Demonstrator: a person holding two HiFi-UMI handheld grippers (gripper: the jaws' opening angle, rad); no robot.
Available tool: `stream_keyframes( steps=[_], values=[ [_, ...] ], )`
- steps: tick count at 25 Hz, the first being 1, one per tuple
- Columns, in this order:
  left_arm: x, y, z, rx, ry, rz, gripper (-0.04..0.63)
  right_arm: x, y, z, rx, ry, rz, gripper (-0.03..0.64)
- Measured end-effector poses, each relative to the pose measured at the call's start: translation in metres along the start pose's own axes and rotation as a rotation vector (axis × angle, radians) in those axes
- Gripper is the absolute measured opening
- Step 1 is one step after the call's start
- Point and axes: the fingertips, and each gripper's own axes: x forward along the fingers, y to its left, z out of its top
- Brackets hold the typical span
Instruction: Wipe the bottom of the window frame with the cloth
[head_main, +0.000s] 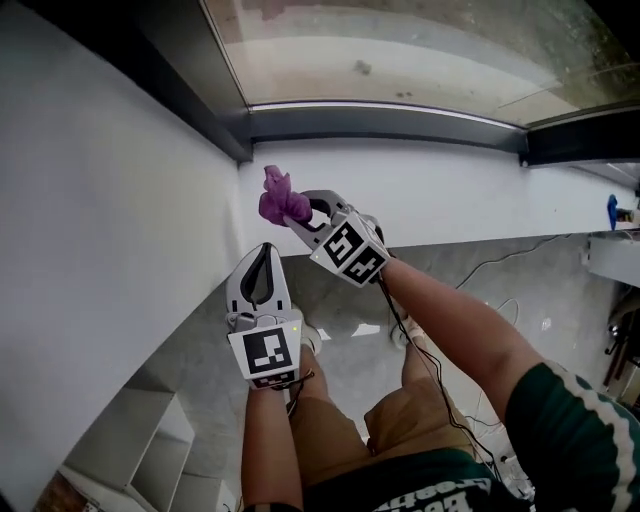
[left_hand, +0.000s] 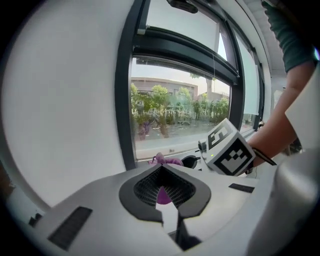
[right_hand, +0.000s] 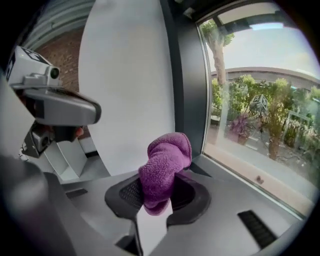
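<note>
The clamped end of the purple cloth (right_hand: 165, 165) is hidden between the pads of the right gripper (right_hand: 160, 176), and in the left gripper view most of the cloth (left_hand: 168, 160) is covered by the left gripper's (left_hand: 161, 169) own jaws. The window frame (head_main: 380, 122) is cut off at the right edge of the head view. Whether the cloth (head_main: 281, 197) touches the white wall (head_main: 450, 200) below the frame cannot be made out.

The right gripper (head_main: 301, 212) is seen clamped on the bunched cloth, jaws held slightly apart by its bulk. The left gripper (head_main: 266, 250), nearer and to the left, is seen with its jaw tips brought together and nothing between them; it is held just beside the right one without touching it.

The cloth is held below the frame's bottom rail, near its left corner and apart from it. Its long axis runs out along the jaws toward the far left, the free end folded over toward the glass.
</note>
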Motion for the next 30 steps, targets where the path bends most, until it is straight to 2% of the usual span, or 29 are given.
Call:
stream_keyframes(
  steps=[6, 11, 17, 20, 23, 26, 30],
  values=[
    [-0.015, -0.041, 0.089, 0.011, -0.101, -0.03, 0.006, -0.112, -0.001, 0.088, 0.019, -0.18, -0.021, 0.098],
    [-0.068, -0.096, 0.154, 0.073, -0.164, -0.079, 0.006, -0.233, 0.019, 0.129, 0.097, -0.275, -0.06, 0.098],
    [-0.103, -0.149, 0.234, 0.115, -0.234, -0.137, 0.006, -0.353, 0.001, 0.166, 0.148, -0.4, -0.192, 0.098],
    [-0.123, -0.182, 0.272, 0.109, -0.268, -0.184, 0.006, -0.412, -0.004, 0.186, 0.171, -0.484, -0.231, 0.098],
    [-0.144, -0.213, 0.302, 0.107, -0.289, -0.22, 0.006, -0.476, -0.002, 0.212, 0.148, -0.569, -0.273, 0.098],
    [-0.156, -0.241, 0.339, 0.146, -0.308, -0.267, 0.005, -0.527, -0.012, 0.228, 0.14, -0.622, -0.335, 0.098],
    [-0.168, -0.281, 0.385, 0.207, -0.389, -0.338, 0.006, -0.582, -0.026, 0.249, 0.1, -0.695, -0.409, 0.098]
  ],
)
